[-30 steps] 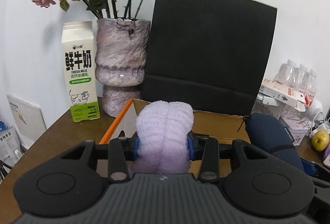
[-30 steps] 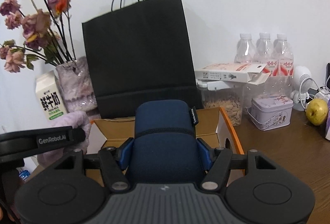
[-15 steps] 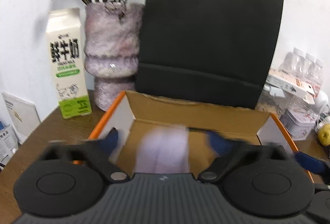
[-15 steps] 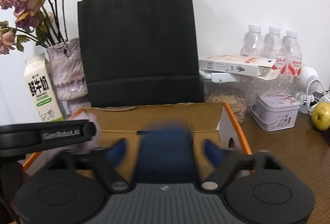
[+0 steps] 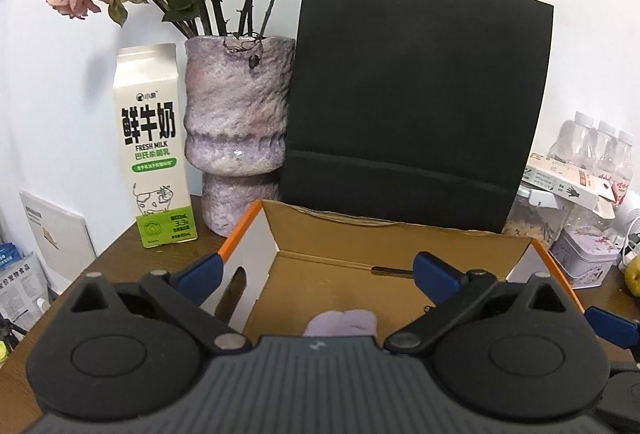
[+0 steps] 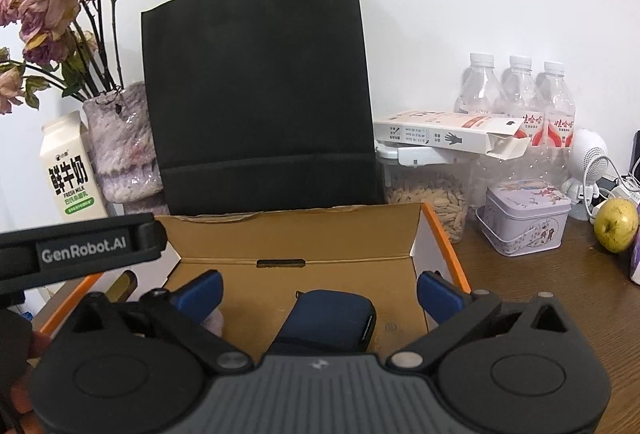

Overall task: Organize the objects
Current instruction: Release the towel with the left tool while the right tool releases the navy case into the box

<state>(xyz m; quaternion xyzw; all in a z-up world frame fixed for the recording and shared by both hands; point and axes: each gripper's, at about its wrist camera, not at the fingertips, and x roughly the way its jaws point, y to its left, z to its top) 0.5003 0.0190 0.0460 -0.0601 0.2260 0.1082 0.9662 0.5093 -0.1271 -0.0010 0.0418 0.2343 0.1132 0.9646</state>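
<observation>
Two grippers are hanging spread over the cardboard box (image 5: 360, 258), each empty. On the left, my left gripper (image 5: 320, 274) is hovering above the lilac cloth roll (image 5: 340, 322), lying on the box floor just under its near edge. To the right, my right gripper (image 6: 320, 290) is hovering over the navy pouch (image 6: 328, 318), running near to far.

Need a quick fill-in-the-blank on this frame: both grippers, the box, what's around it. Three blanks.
1. The left gripper and the right gripper both have jaws that are ____.
2. The navy pouch lies inside the ____.
3. Behind the cardboard box stands a paper bag coloured ____.

Missing words: open; cardboard box; black.
</observation>
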